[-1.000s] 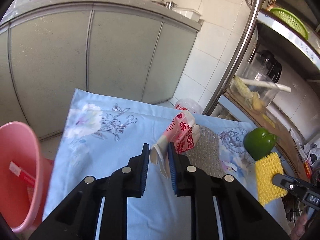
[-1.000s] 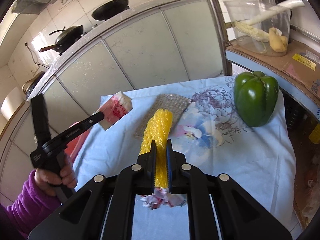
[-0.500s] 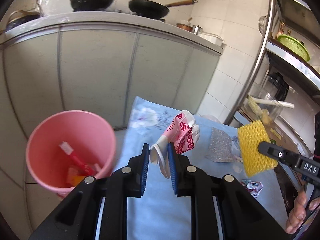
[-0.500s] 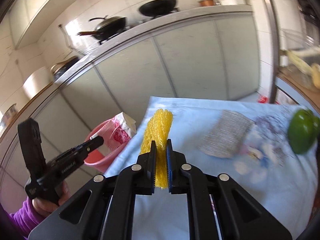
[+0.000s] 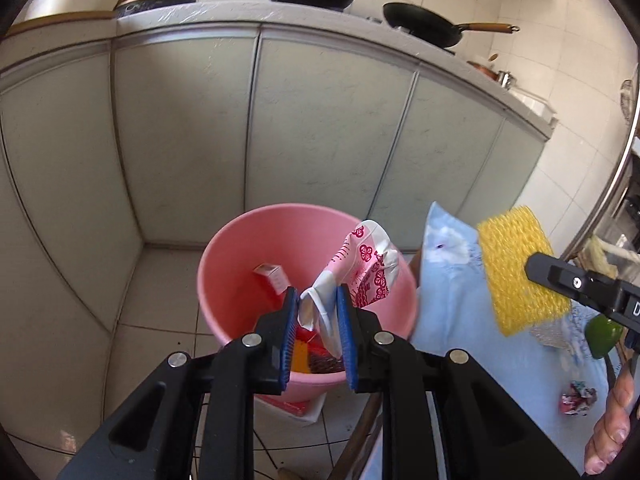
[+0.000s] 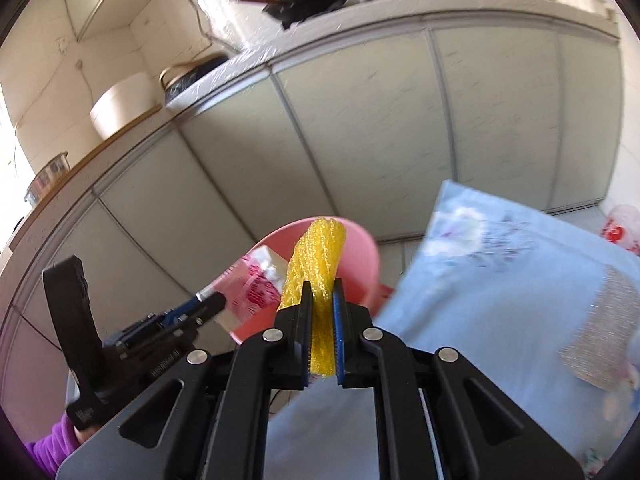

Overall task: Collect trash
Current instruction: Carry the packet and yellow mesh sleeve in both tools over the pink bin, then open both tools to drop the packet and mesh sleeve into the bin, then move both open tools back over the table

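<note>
Two grippers, both loaded. Left gripper [image 5: 318,312] is pinching a crumpled pink-and-white wrapper [image 5: 360,268] right over the pink bucket [image 5: 240,248], which sits on the tiled floor and already has some red packaging in it. Right gripper [image 6: 320,308] is squeezed onto a yellow foam net [image 6: 318,256], held just beside the bucket over the edge of the blue floral tablecloth [image 6: 500,280]. One more crumpled scrap [image 5: 576,398] lies on the cloth, near a green pepper [image 5: 602,336].
</note>
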### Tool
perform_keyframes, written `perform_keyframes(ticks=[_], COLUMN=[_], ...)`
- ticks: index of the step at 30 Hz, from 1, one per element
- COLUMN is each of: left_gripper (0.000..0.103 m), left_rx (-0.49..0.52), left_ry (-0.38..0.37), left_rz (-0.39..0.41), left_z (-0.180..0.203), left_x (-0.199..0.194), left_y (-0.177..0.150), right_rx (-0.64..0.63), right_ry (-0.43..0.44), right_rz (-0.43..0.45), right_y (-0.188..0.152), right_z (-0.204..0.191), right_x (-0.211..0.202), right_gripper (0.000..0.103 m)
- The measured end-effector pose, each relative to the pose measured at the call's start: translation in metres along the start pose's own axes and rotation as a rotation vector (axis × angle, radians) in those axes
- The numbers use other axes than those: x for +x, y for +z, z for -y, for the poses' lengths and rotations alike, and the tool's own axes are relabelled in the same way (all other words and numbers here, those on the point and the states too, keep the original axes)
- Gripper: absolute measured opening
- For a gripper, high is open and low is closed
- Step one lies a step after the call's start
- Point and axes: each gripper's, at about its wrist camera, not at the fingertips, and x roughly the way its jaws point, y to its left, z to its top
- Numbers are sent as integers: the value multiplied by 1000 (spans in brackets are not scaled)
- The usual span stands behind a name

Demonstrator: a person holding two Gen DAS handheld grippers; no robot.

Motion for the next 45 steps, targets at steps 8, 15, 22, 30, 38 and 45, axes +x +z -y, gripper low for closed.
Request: perform_keyframes(ticks=[8,15,22,30,38,45], left_gripper=[20,23,34,47,54,54], left_rx=[-5,13,8,3,-4,57], left_ry=[42,59,57,19,-67,-173], left_rz=[-56,-72,-55,-16,21,-32], left_z=[-13,-5,-3,6,23,69], left_x=[26,34,30,6,-27,-31], left_y=[-5,-5,-3,-1,3,-8], right_rx=[-22,-22,-53,-49,-60,-11], right_ry=[-8,-19,-25,-10,-77,-204], right_rz=[-100,-138,-117,-60,10,28], right_y=[0,-6,-7,-5,-24,-68], right_z=[-12,-12,-16,-17,-15,12], right_x=[65,85,74,40,-16,-68], right_gripper=[9,10,17,29,30,38])
